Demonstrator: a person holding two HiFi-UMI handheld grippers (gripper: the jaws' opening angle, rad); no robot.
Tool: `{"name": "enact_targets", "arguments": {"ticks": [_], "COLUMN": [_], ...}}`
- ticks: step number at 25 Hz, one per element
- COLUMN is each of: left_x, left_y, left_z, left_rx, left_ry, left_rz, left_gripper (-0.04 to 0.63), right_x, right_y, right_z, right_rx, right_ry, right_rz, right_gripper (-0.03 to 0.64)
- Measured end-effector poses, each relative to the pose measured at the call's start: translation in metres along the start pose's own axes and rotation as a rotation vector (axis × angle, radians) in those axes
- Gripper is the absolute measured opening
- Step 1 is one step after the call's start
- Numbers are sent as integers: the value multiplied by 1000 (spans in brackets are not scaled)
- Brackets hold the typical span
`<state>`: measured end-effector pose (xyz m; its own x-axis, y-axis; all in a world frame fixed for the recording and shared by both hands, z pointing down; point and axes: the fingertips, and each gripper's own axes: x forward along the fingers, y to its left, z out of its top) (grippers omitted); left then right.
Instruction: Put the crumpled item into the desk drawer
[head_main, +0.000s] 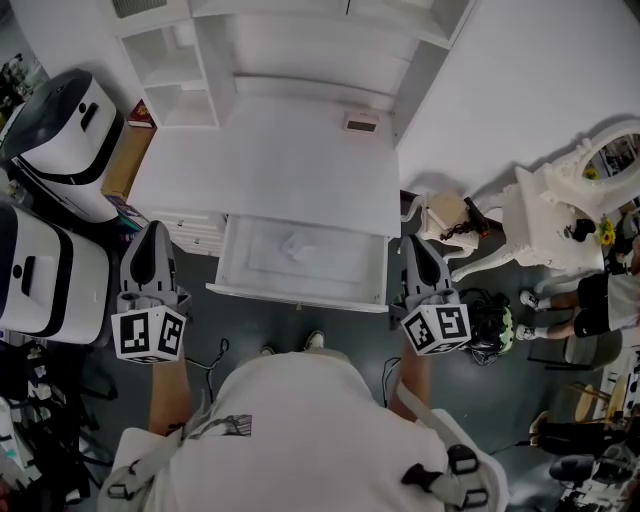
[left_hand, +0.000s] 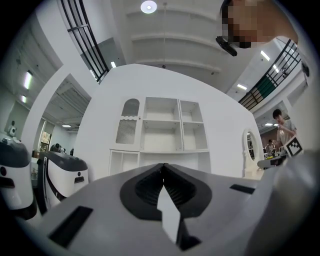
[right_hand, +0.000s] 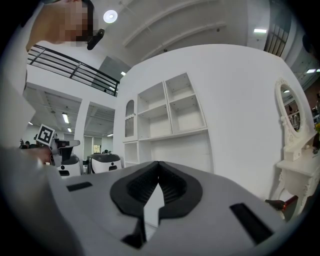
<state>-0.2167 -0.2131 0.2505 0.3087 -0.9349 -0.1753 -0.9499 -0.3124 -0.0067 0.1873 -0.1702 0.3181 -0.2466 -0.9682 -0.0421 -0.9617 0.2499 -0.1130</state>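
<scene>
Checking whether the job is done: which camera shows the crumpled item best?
The head view. It looks down into the open drawer, where the crumpled item lies, pale against the white bottom. The left gripper view and the right gripper view face the shelves and show neither the drawer nor the item.

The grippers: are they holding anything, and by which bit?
Nothing is held. The left gripper and the right gripper both have their jaws shut with nothing between them. The crumpled item lies in the open drawer.
</scene>
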Motion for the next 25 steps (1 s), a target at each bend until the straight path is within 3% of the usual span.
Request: {"name": "enact_targets", "arguments": {"ticks": [7,15,25], "left_x": [-25,-41,-34], "left_y": [-6,-9,-10], "left_z": [9,14,-1], "left_rx": [-19,-20,-60], "left_ry": [-22,-26,0], "left_rz": [37,44,-18], "left_gripper": [15,15,15], "right_x": [6,7,-8], "right_y": [10,23,34], "right_z": [15,10,-5], "right_rx": [-26,-31,-58], "right_ry": [-44,-20,46], "right_rz": [30,51,3], "right_gripper": [9,9,9]}}
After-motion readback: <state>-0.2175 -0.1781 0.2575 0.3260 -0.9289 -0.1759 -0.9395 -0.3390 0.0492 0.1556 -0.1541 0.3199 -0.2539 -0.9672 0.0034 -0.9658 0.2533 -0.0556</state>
